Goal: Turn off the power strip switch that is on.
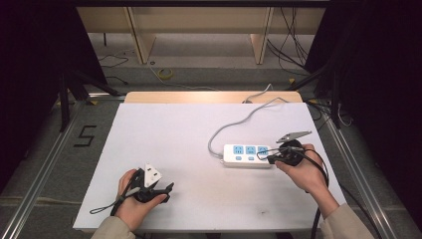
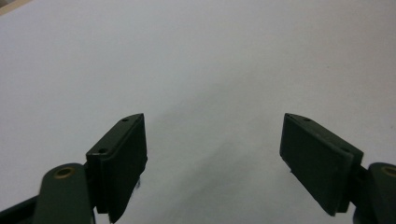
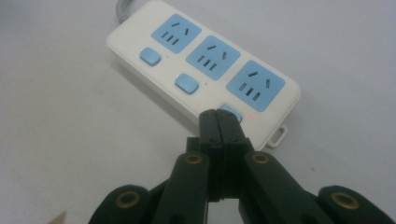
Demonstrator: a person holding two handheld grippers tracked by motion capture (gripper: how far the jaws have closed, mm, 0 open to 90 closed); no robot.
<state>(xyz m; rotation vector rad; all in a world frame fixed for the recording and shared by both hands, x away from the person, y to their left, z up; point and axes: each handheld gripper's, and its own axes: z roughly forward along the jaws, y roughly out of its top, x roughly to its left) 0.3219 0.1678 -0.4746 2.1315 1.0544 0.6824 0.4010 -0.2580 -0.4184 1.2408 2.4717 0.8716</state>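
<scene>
A white power strip [image 1: 247, 155] with three blue sockets and blue switches lies on the white table, right of centre; its grey cord [image 1: 234, 124] runs off toward the back edge. My right gripper [image 1: 271, 158] is shut with nothing between the jaws. In the right gripper view its closed tips [image 3: 218, 119] rest at the strip's [image 3: 201, 70] nearest blue switch [image 3: 232, 113], partly covering it; a small red light [image 3: 251, 116] glows beside it. My left gripper [image 1: 169, 188] sits near the front left of the table, open, its black pads [image 2: 123, 158] wide apart over bare tabletop.
The white tabletop [image 1: 169, 134] has a wooden strip [image 1: 209, 97] along its far edge. Beyond it stand wooden furniture legs and loose cables on the floor. A "5" mark [image 1: 84, 135] is on the floor at the left. Dark curtains flank both sides.
</scene>
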